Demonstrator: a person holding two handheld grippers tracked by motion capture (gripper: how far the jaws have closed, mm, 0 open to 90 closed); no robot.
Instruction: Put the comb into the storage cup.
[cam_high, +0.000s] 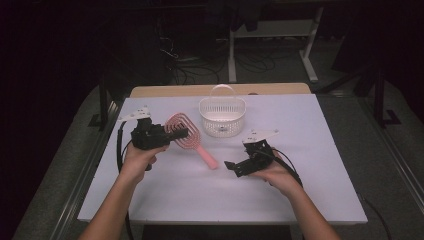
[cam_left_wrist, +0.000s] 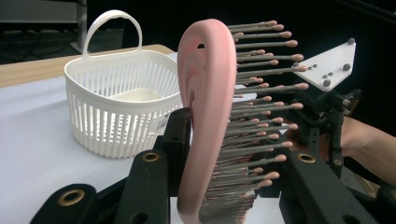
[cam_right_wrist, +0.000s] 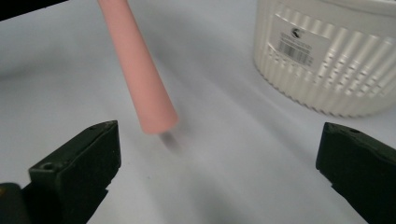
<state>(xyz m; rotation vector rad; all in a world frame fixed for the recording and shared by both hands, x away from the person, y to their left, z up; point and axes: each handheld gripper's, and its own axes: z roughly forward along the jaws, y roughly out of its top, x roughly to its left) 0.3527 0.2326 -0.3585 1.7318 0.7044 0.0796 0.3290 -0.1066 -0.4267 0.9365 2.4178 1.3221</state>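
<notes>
High view — left gripper (cam_high: 176, 134) clamped on pink hairbrush (cam_high: 184, 131) head, right gripper (cam_high: 229, 165) jaws wide, nothing between, just beyond handle tip; white basket (cam_high: 222, 117) behind.

**Markings: one label, print not legible**

White basket (cam_right_wrist: 327, 60) carries a pale sticker (cam_right_wrist: 299, 39) on its ribbed wall, seen in the right gripper view: a small dark logo above a barcode. Characters too small and blurred to read. No other readable text
</notes>
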